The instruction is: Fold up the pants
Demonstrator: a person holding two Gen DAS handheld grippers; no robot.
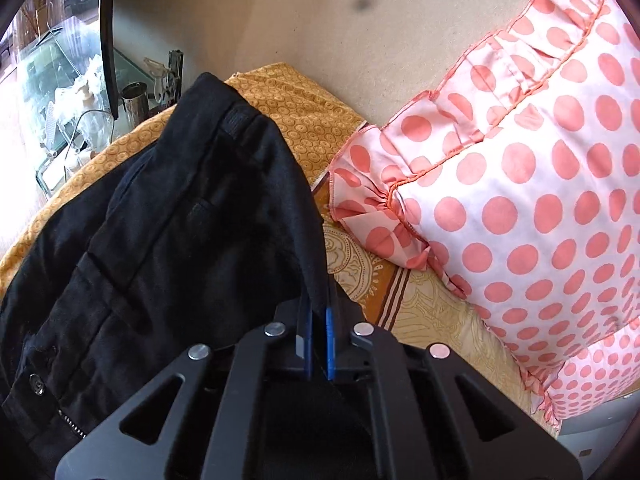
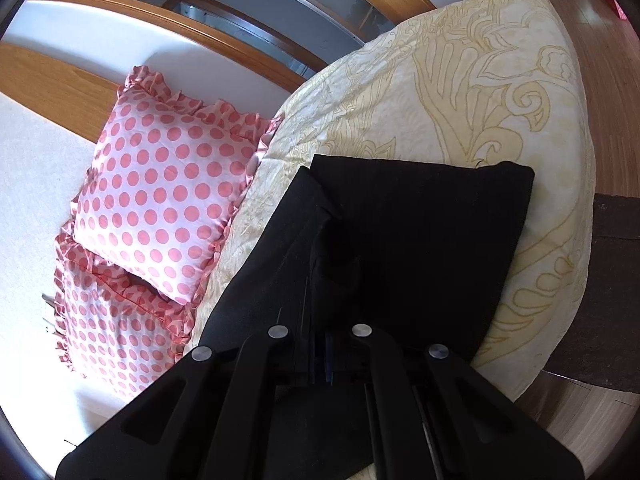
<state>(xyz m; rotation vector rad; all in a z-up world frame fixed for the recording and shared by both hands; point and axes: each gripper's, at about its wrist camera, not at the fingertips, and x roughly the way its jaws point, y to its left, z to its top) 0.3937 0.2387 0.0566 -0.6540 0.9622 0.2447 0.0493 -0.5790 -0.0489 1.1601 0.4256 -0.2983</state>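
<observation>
**Both grippers pinched on the pants, mid-fold**

The left gripper (image 1: 318, 320) had its blue pads (image 1: 330, 344) drawn together on a ridge of black cloth that rose straight ahead of it. Holding the pants (image 1: 160, 220) by that raised edge probably let the person lift the waist end clear of the bed so it could be carried over. To the gripper's left the cloth fell away in loose folds, showing a waistband, a belt loop, a button and a zipper. To its right lay the bedsheet (image 1: 420, 312), and beyond that a dotted pillow (image 1: 520, 184).

The right gripper (image 2: 320, 356) was likewise closed on black fabric, which ran between its fingers; the pads were mostly buried in cloth. Ahead of it the pants (image 2: 420, 240) lay flatter, a squared-off panel with a clean far edge, resting on the sheet (image 2: 460, 100). That grip seemed meant to keep the layers aligned. Two pillows (image 2: 168, 192) sat to the left.
</observation>
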